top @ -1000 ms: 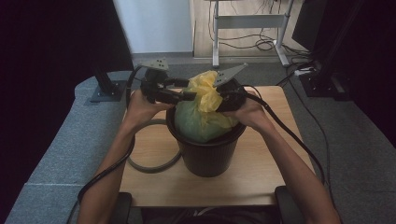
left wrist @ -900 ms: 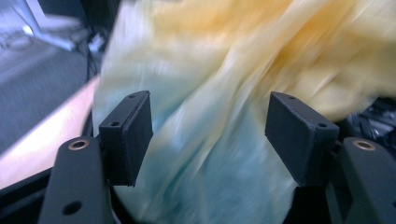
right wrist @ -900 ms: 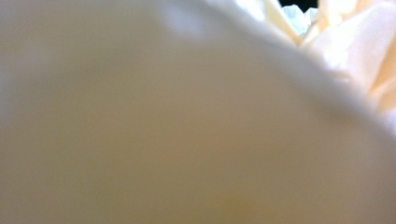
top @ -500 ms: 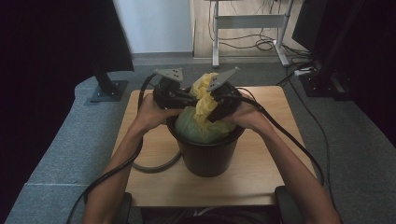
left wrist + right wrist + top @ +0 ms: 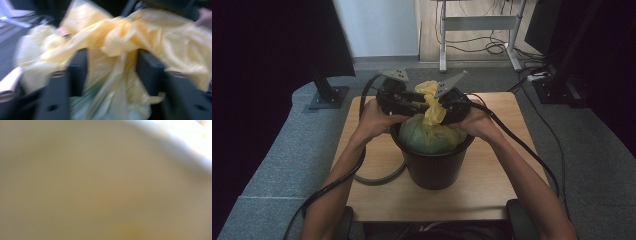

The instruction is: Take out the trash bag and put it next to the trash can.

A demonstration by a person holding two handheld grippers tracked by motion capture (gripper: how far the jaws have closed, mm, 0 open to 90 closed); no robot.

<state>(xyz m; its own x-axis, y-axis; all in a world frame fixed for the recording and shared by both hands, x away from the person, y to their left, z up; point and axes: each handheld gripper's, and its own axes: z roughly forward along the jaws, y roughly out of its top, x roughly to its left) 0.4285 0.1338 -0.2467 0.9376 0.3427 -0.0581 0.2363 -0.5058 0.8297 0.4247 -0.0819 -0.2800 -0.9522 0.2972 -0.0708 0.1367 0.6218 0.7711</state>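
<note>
high view: above and behind the grippers, facing forward and down
left gripper view: close, along its jaws into the yellow bag (image 5: pixel 117 50)
right gripper view: pressed against the bag
shared: the bag (image 5: pixel 430 117)

Bag (image 5: pixel 430 134) in bin (image 5: pixel 433 167); bin on table (image 5: pixel 492 192) centre; cable loop (image 5: pixel 377 178) left of bin.

Blurred yellow bag (image 5: pixel 125 45), seemingly between parted tongs (image 5: pixel 111 72)

One yellow bag (image 5: pixel 431 131) in one black bucket (image 5: pixel 433 165), between two tongs, on one surface (image 5: pixel 492 185).
</note>
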